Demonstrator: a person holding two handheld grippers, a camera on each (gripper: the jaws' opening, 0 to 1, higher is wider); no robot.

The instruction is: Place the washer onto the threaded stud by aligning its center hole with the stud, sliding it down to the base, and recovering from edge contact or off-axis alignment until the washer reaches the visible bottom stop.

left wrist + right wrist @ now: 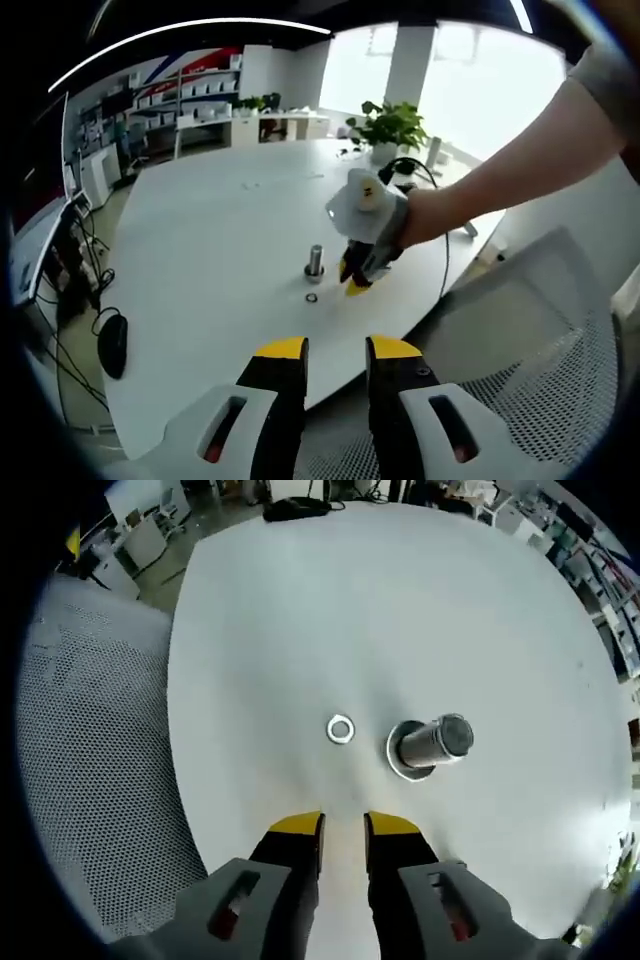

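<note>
A small silver washer (340, 729) lies flat on the white table (300, 600), just left of the upright metal threaded stud (430, 745) on its round base. My right gripper (343, 825) hovers above the table a short way before the washer, jaws open a little with nothing between them. In the left gripper view the same washer (311, 298) lies in front of the stud (315, 262), and the right gripper (357, 278), held by a person's hand, hangs just right of both. My left gripper (335, 350) is held back off the table edge, open and empty.
A white mesh chair (540, 340) stands at the table's near edge. A potted plant (388, 128) and a black cable (415, 168) sit at the far side. A black mouse-like object (112, 345) lies on the floor to the left. Shelves and desks (200, 100) stand beyond.
</note>
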